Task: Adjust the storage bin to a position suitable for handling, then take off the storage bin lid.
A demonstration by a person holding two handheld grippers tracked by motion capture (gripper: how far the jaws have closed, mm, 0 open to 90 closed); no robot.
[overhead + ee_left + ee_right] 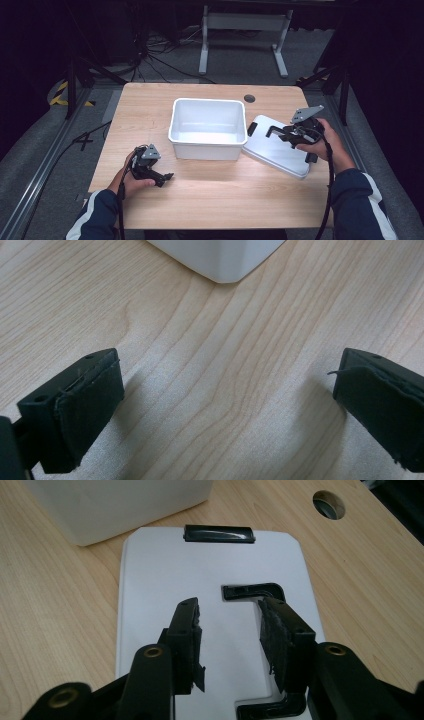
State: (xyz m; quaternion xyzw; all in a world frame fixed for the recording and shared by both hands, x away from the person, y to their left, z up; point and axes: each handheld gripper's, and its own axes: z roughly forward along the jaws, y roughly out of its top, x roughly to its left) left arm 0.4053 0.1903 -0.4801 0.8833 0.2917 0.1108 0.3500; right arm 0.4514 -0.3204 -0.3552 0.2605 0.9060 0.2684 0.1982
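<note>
A white open bin stands at the table's middle; its corner shows ahead of my left gripper. To its right lies a white lid, flat side up, with a black latch at its end and a black handle. My right gripper hovers over the lid with its jaws apart, the right jaw over the handle's bar and bare lid showing between them. My left gripper rests low on the wood left of the bin, open wide with nothing between its jaws.
A round cable hole sits in the tabletop behind the bin. The wooden table has bare room along its front. Cables trail from both grippers toward the person's sleeves.
</note>
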